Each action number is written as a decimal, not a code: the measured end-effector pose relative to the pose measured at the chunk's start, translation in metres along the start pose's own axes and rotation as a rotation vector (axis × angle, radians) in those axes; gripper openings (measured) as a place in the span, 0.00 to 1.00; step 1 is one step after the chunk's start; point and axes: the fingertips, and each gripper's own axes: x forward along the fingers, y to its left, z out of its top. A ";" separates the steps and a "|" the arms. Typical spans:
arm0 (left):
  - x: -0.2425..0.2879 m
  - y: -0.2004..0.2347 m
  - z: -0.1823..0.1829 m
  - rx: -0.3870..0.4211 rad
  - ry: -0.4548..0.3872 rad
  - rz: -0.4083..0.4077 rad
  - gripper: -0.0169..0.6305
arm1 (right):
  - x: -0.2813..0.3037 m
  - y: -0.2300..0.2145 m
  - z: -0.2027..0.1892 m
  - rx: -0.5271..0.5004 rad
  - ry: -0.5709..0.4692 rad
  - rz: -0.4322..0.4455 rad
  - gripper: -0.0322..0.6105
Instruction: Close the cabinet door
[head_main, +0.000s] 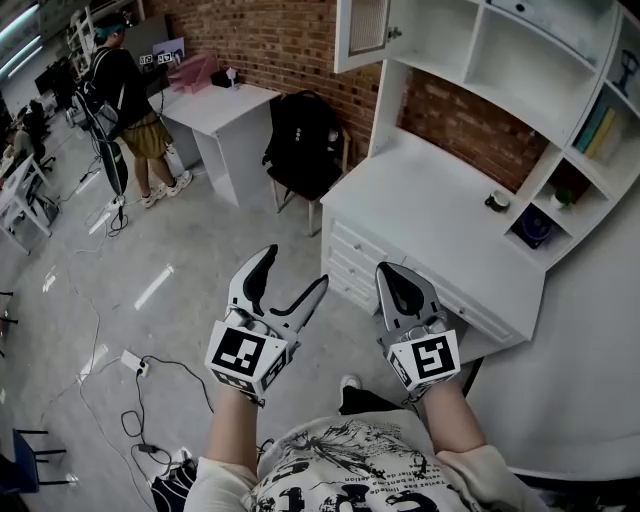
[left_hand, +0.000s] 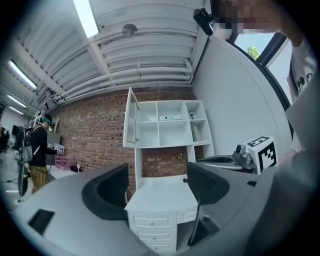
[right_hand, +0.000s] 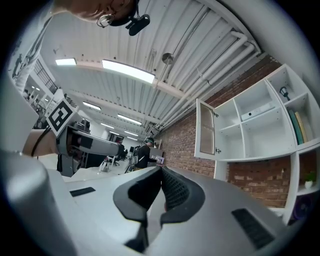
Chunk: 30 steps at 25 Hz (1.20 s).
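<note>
The cabinet door (head_main: 362, 30) with its glass panel stands swung open at the upper left of the white shelf unit (head_main: 520, 60) above the desk. It also shows in the left gripper view as the door (left_hand: 131, 117) and in the right gripper view as the door (right_hand: 206, 131). My left gripper (head_main: 295, 268) is held low in front of the desk, far from the door, with its jaws wide open and nothing between them (left_hand: 157, 187). My right gripper (head_main: 393, 272) sits beside it, jaws shut together and empty (right_hand: 161, 187).
The white desk (head_main: 430, 200) with drawers stands just ahead, a small dark object (head_main: 497, 200) on it. A black backpack (head_main: 303, 140) hangs on a chair to its left. Beyond are a white table (head_main: 225, 110) and a standing person (head_main: 125, 90). Cables (head_main: 140, 370) lie on the floor.
</note>
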 end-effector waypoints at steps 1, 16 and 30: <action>0.005 0.007 -0.003 -0.001 0.004 0.002 0.57 | 0.009 -0.001 -0.003 0.003 0.000 0.001 0.07; 0.194 0.171 0.008 -0.010 -0.060 0.010 0.57 | 0.239 -0.130 -0.037 -0.027 -0.031 0.018 0.07; 0.369 0.296 0.040 0.038 -0.141 -0.088 0.57 | 0.394 -0.257 -0.052 -0.051 -0.004 -0.091 0.07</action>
